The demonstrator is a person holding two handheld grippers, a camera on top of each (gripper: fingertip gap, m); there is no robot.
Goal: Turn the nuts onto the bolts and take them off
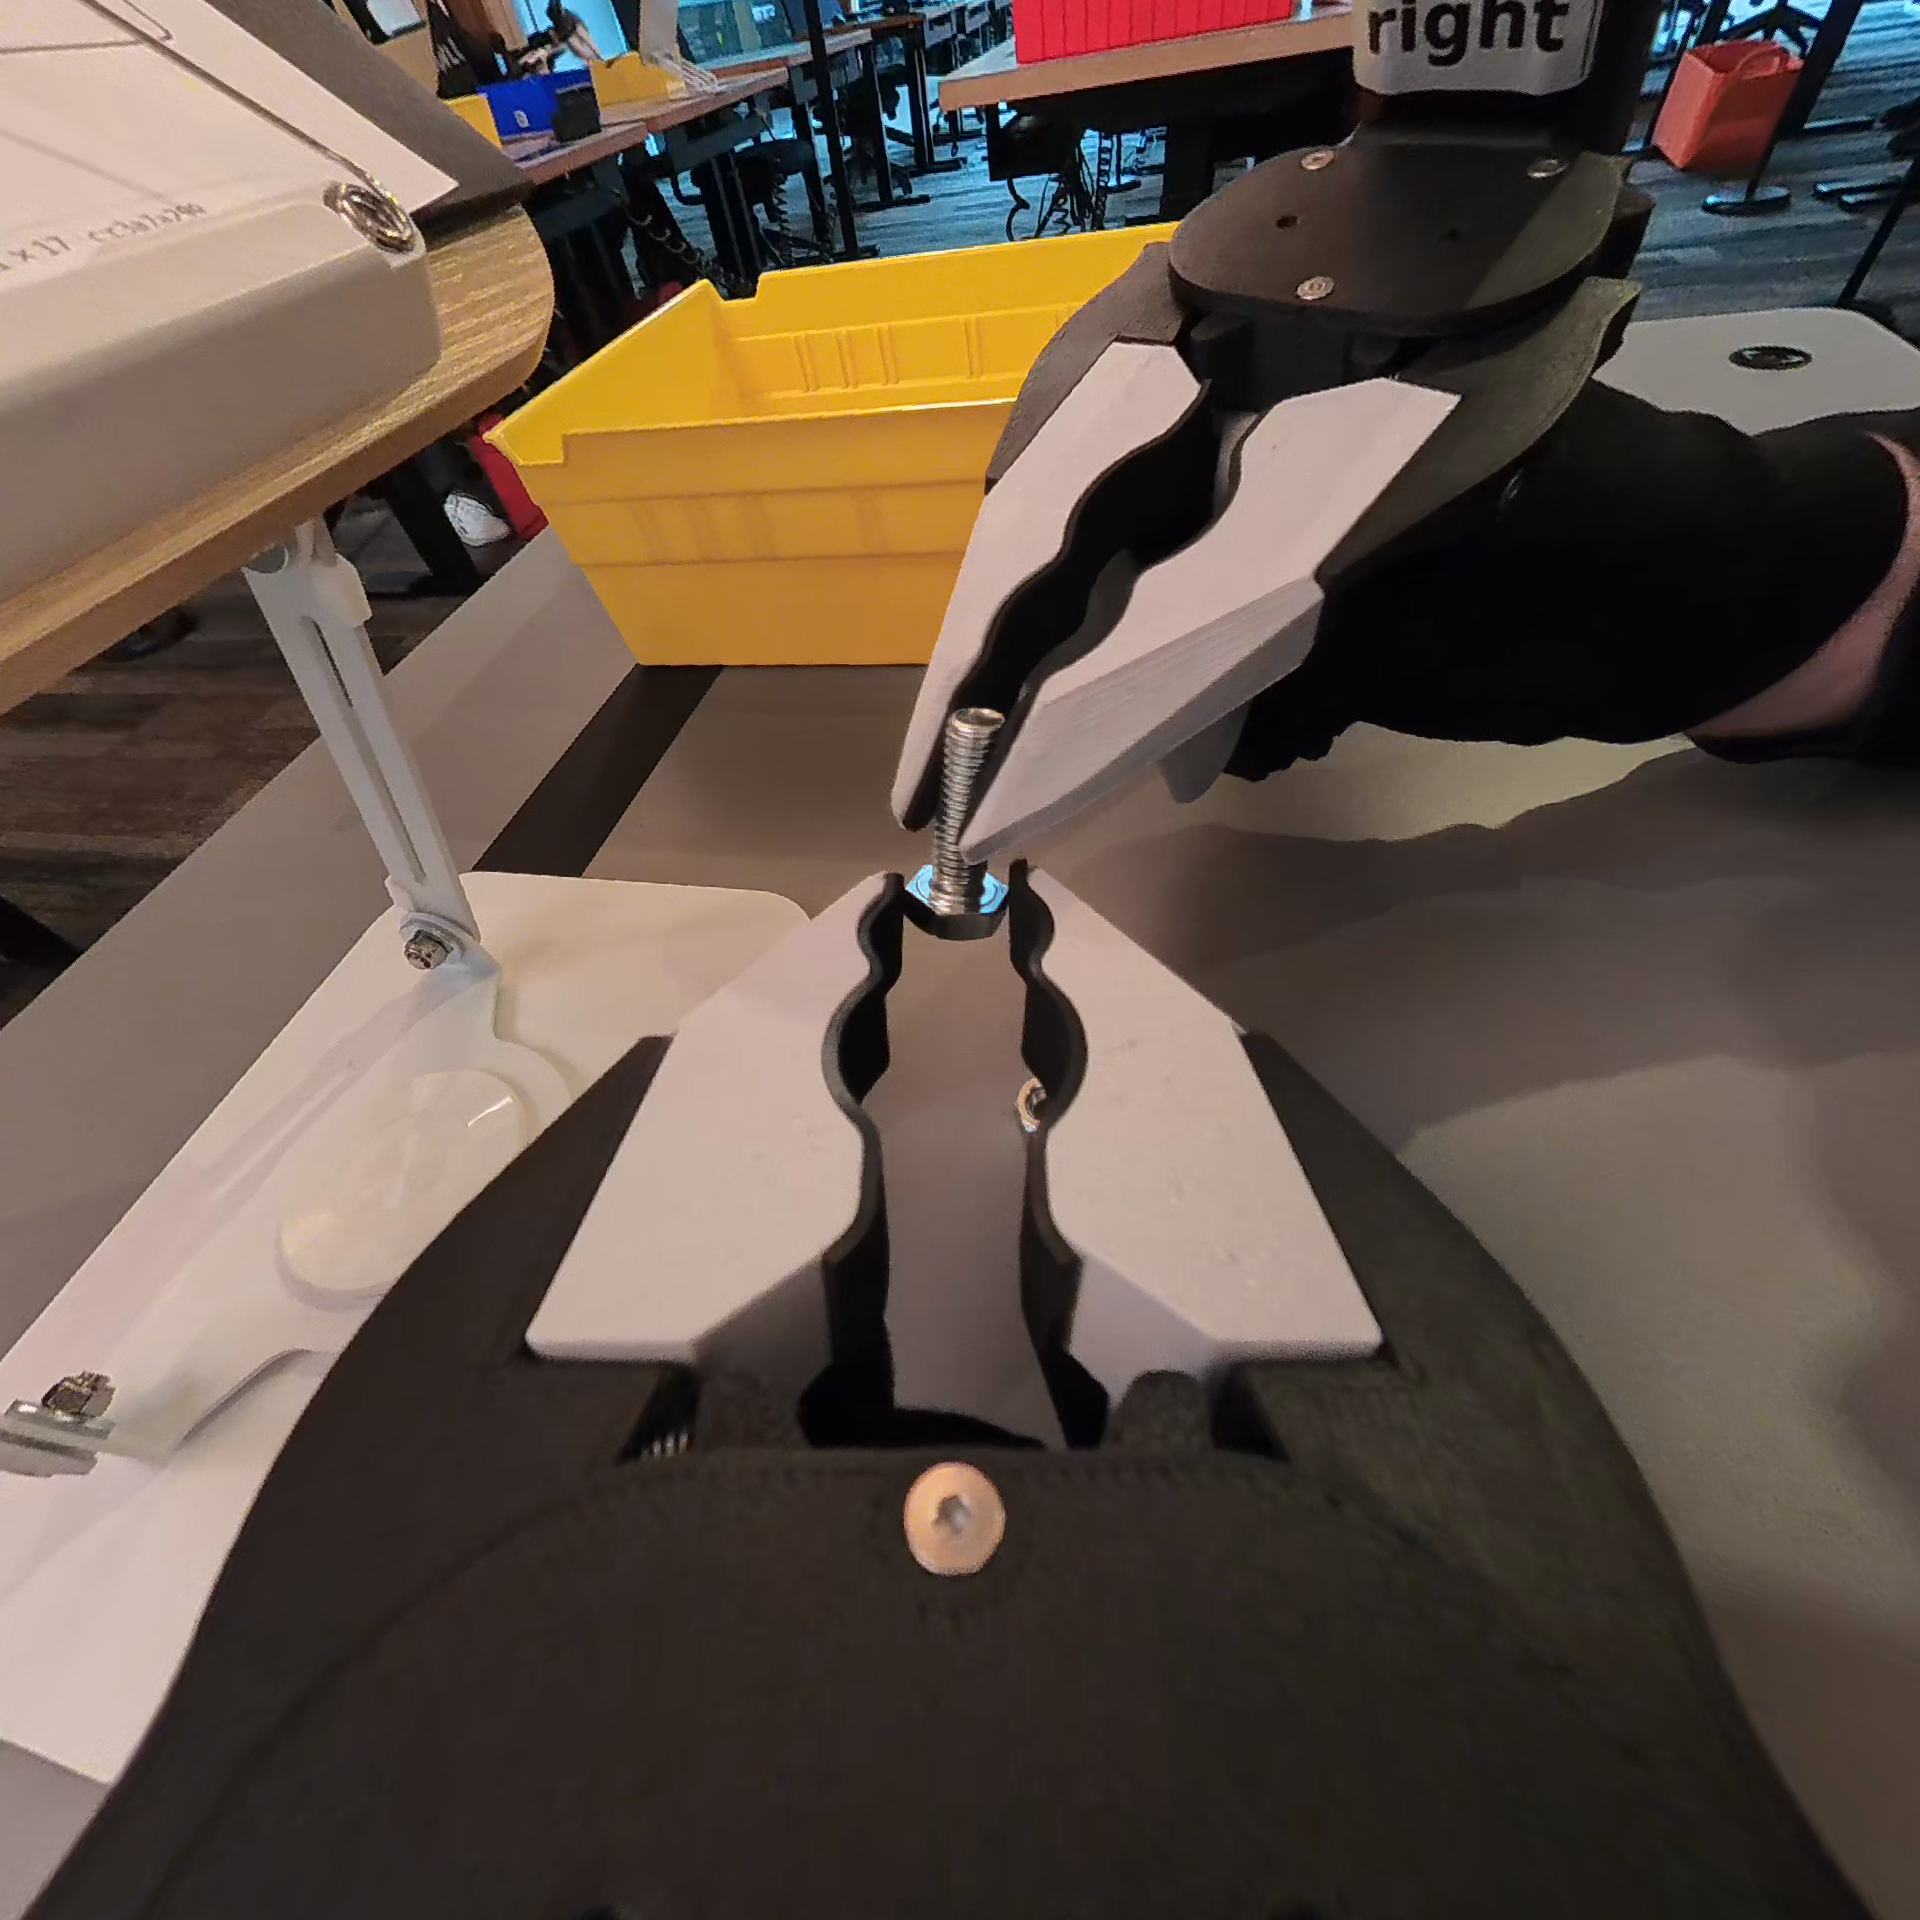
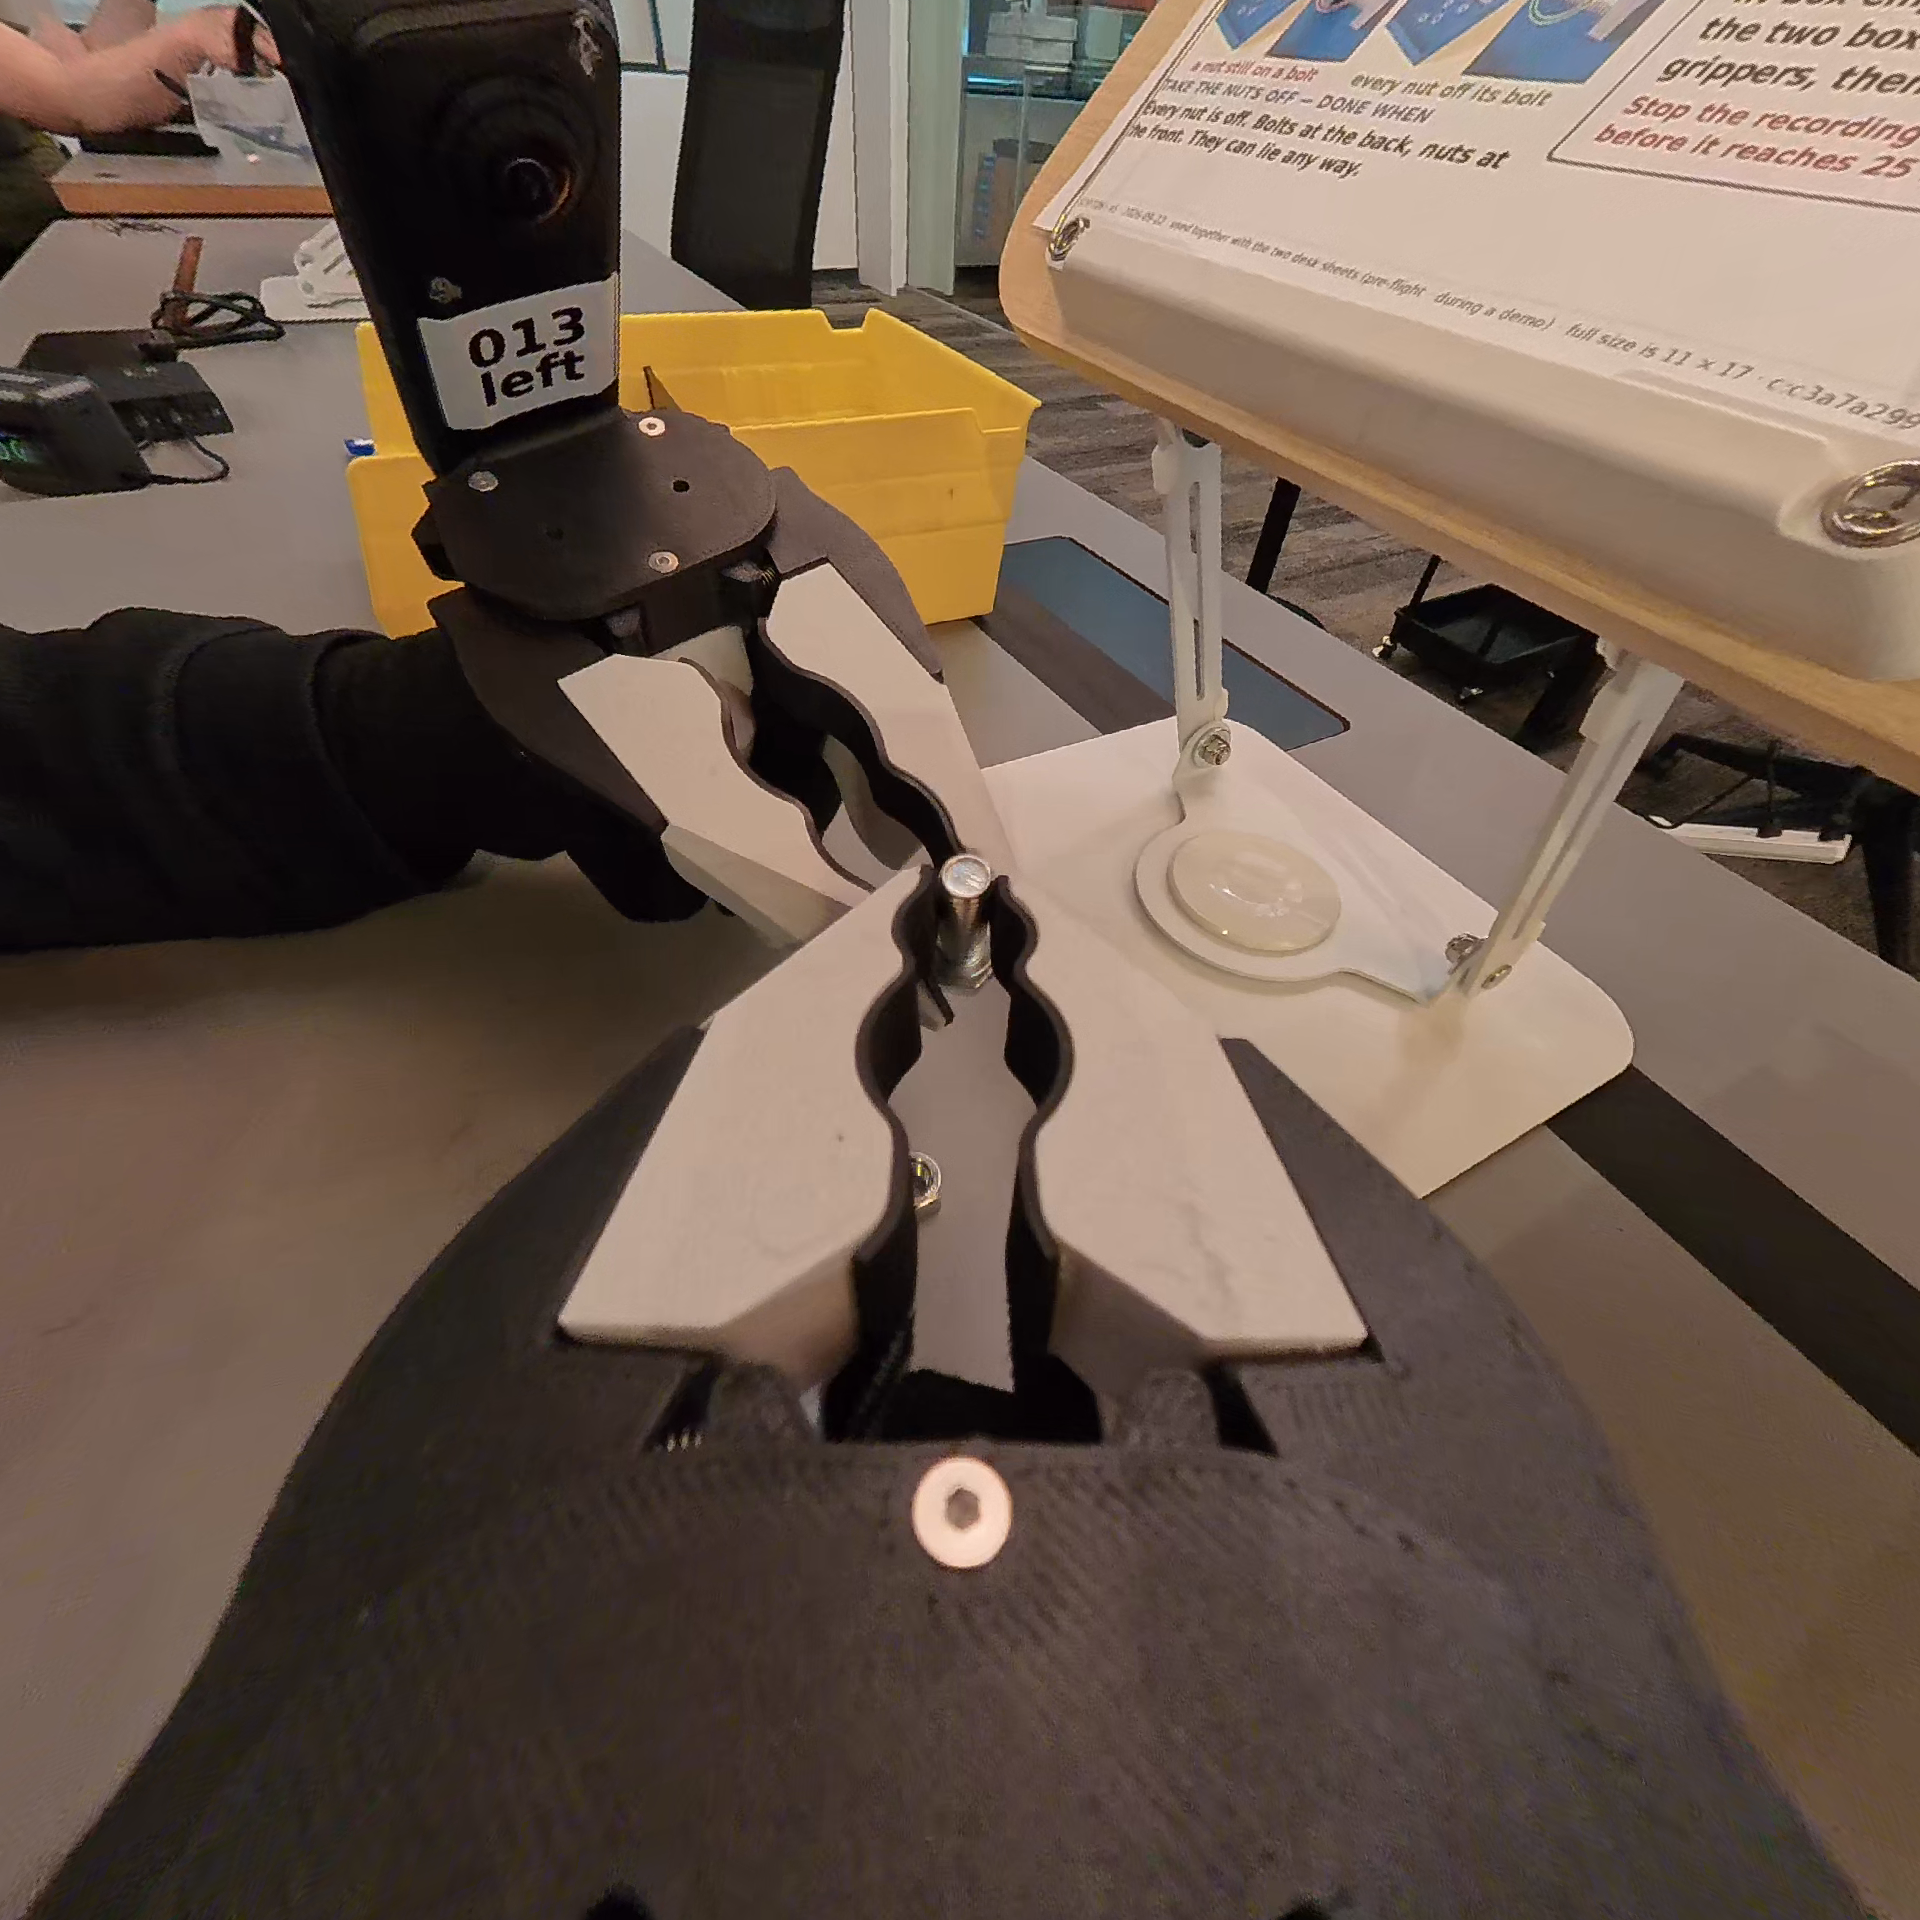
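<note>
A silver bolt stands upright over the grey table, with a hex nut on its lower threads. My left gripper is shut on the nut at its fingertips. My right gripper comes down from the upper right and is shut on the bolt's shaft just above the nut. In the right wrist view the bolt sits between my right gripper's tips. The left gripper reaches in from the upper left, its tips hidden behind them. A loose nut lies on the table below the grippers and also shows in the right wrist view.
A yellow bin stands behind the grippers on the table. A white stand base with slanted legs carries a wooden board with a printed sheet beside the work spot. A black-gloved hand holds the right gripper. My left and right fingertips are right by each other.
</note>
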